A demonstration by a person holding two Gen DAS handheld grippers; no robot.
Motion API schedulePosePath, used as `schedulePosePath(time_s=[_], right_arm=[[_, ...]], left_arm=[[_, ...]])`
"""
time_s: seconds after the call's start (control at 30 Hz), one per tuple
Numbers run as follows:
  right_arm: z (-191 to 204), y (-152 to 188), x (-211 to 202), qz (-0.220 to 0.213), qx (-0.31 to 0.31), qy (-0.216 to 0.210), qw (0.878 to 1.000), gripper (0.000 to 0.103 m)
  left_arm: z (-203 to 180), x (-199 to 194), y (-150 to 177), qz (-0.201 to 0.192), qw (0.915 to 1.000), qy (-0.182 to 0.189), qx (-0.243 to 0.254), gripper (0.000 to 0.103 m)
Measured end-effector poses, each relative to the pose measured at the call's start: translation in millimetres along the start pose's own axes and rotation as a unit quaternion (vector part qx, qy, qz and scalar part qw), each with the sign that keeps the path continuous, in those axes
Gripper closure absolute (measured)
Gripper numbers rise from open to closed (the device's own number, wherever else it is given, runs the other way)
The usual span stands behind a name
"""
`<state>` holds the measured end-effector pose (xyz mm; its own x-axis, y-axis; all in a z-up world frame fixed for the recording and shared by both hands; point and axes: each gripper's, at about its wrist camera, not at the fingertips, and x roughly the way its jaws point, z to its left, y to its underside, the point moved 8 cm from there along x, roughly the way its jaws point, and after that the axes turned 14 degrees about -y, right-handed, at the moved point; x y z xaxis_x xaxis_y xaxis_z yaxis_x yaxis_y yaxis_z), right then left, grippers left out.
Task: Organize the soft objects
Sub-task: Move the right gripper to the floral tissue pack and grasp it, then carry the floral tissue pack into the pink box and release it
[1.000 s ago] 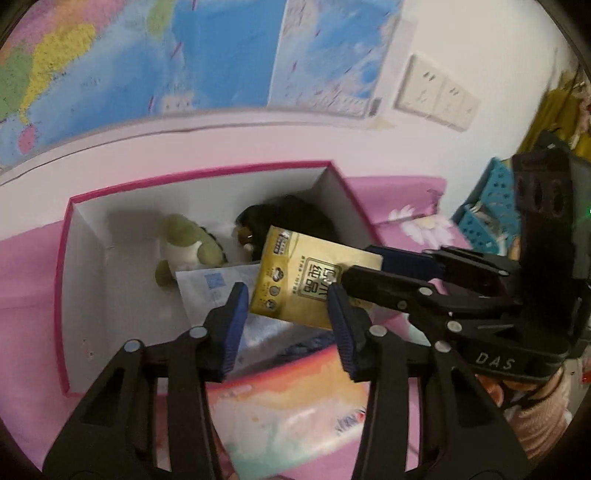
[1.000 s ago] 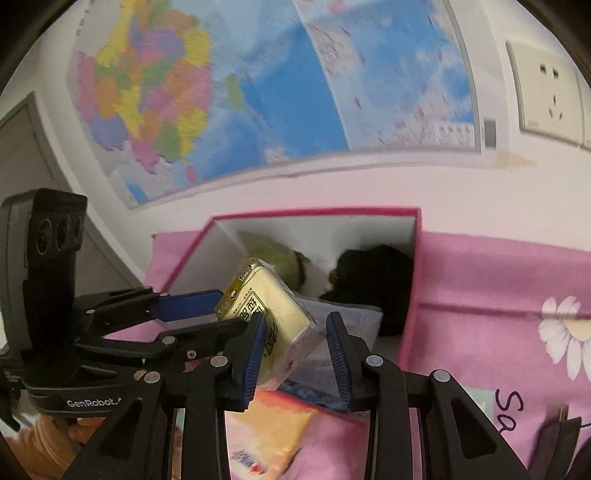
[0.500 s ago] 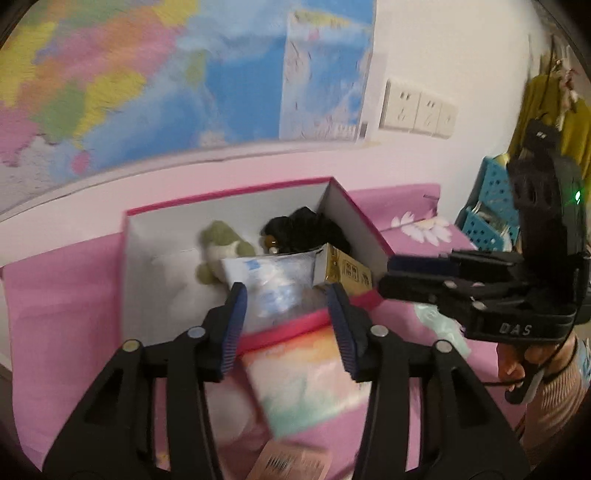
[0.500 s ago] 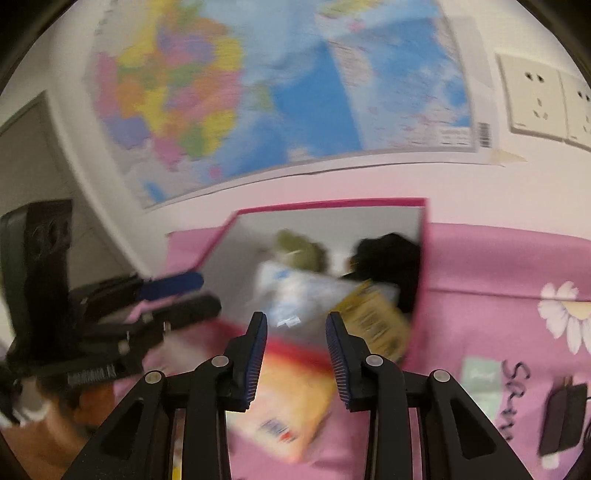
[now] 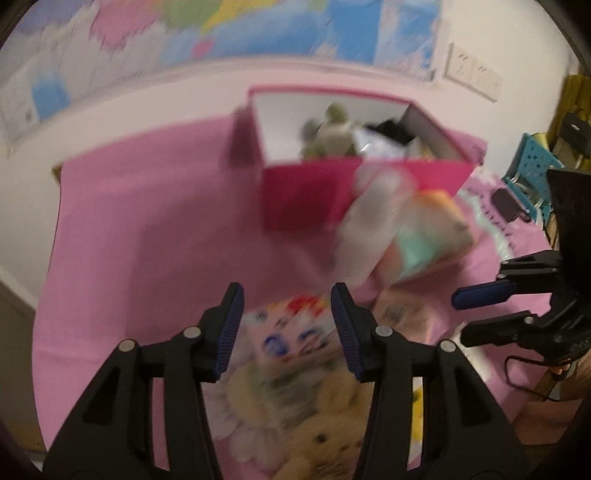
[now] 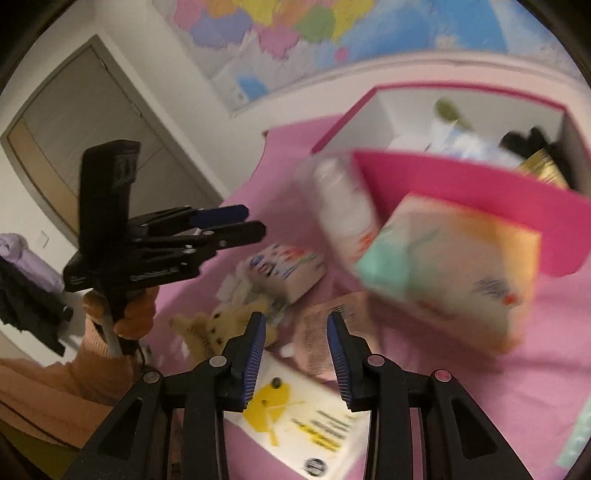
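A pink box (image 5: 306,195) (image 6: 461,192) stands open on the pink cloth, holding a green plush (image 5: 328,129), a black plush (image 6: 532,142) and a yellow pack (image 6: 543,170). In front of it lie a large pastel tissue pack (image 5: 428,229) (image 6: 450,266), a white wrapped pack (image 6: 343,210), a small printed tissue pack (image 5: 291,332) (image 6: 284,266) and a beige plush (image 5: 317,428) (image 6: 210,325). My left gripper (image 5: 287,295) (image 6: 255,221) hovers open above the small pack, empty. My right gripper (image 6: 295,321) (image 5: 460,317) is open over a pinkish sachet (image 6: 328,332), holding nothing.
A white pack with yellow print (image 6: 303,424) lies nearest the right gripper. A map (image 6: 332,22) covers the wall behind the box. A door (image 6: 92,129) is at the left, a teal basket (image 5: 532,158) at the right. A person's sleeve (image 6: 55,387) shows below the left gripper.
The right gripper let go of the yellow pack, which now lies in the box. Both grippers drew back from the box and tipped down toward the items on the cloth.
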<state>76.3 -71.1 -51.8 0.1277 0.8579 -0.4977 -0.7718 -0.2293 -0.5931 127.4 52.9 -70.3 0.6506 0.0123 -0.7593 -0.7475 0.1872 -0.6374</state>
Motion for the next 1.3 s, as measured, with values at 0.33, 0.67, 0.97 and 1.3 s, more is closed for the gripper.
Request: schedulePosePath(time_s=[0.33, 0.67, 0.97, 1.3], right_arm=[[-6.0, -12.9, 55.4, 0.023, 0.029, 0.004, 0.999, 0.068], [-22.1, -29.2, 84.0, 0.021, 0.052, 0.023, 0.998, 0.069], [-32.5, -20.1, 80.5, 0.009, 0.071, 0.011, 0.997, 0.071], [-13.9, -23.2, 57.0, -0.023, 0.036, 0.023, 0.999, 0.071]], left_arm=[[1.6, 20.3, 33.7, 0.039, 0.9983, 0.043, -0.005, 0.052], [-0.9, 24.0, 38.1, 0.049, 0.9955, 0.080, -0.003, 0.059], [-7.3, 20.8, 40.6, 0.044, 0.9954, 0.085, 0.011, 0.060], [-20.0, -2.2, 34.4, 0.020, 0.9958, 0.088, 0.018, 0.060]])
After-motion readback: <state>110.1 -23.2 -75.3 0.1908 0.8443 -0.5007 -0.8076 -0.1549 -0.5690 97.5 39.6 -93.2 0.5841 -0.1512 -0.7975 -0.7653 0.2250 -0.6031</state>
